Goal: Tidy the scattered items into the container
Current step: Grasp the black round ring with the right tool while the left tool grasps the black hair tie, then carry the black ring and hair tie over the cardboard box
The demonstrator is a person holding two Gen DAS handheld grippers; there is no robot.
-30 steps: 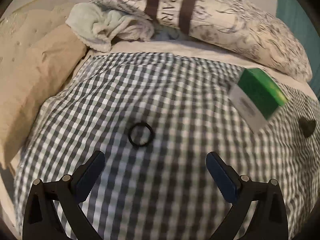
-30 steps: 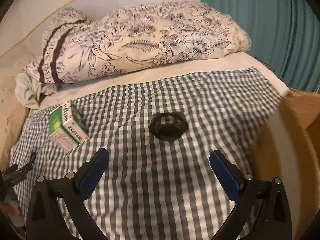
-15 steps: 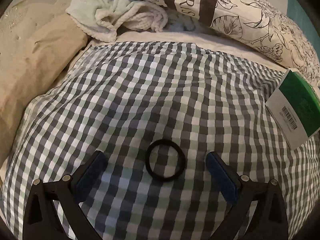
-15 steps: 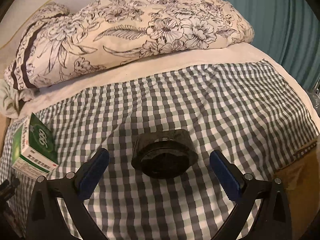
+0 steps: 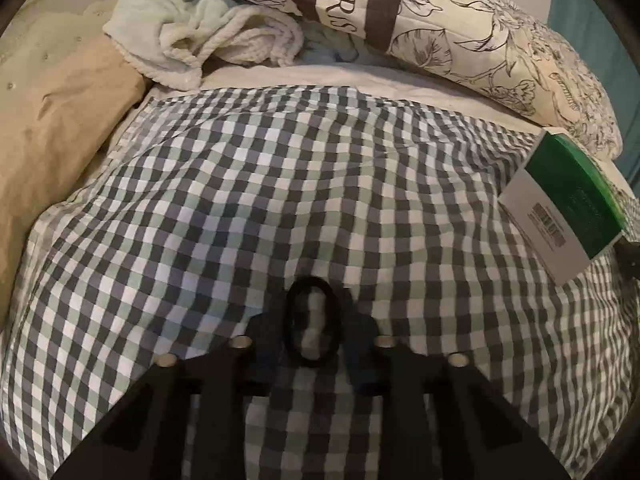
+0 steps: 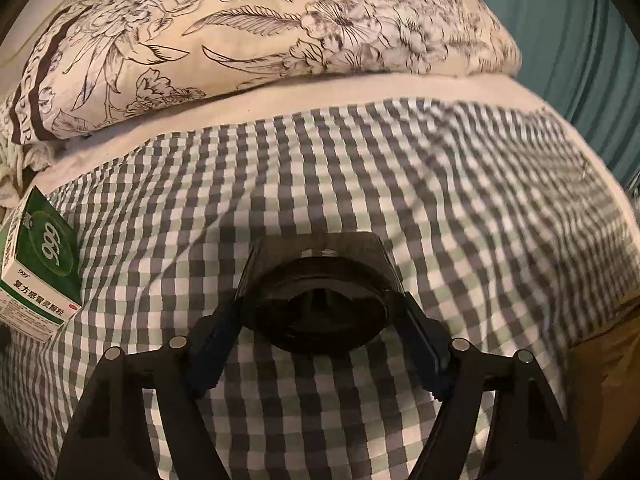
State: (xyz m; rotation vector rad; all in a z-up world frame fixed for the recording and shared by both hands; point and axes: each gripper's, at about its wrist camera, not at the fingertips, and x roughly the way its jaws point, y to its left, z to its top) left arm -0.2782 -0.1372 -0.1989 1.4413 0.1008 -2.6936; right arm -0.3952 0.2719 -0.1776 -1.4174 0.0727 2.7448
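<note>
A thin black hair tie (image 5: 291, 332) lies on the checked cloth, squeezed into a tall oval between the fingers of my left gripper (image 5: 313, 334), which is shut on it. A chunky black round plastic part (image 6: 320, 300) with a squarish base sits on the same cloth, and my right gripper (image 6: 320, 332) is shut on its two sides. A green and white medicine box (image 5: 560, 208) lies at the right in the left wrist view and at the far left in the right wrist view (image 6: 38, 264).
The green, grey and white checked cloth (image 5: 300, 200) covers a bed. A floral pillow (image 6: 260, 36) and a pale green towel (image 5: 192, 36) lie behind it. A beige quilt (image 5: 56, 136) is at the left, a teal curtain (image 6: 580, 40) at the right.
Both grippers moved down and forward onto their objects and closed from wide open. The hair tie went from round to a narrow oval.
</note>
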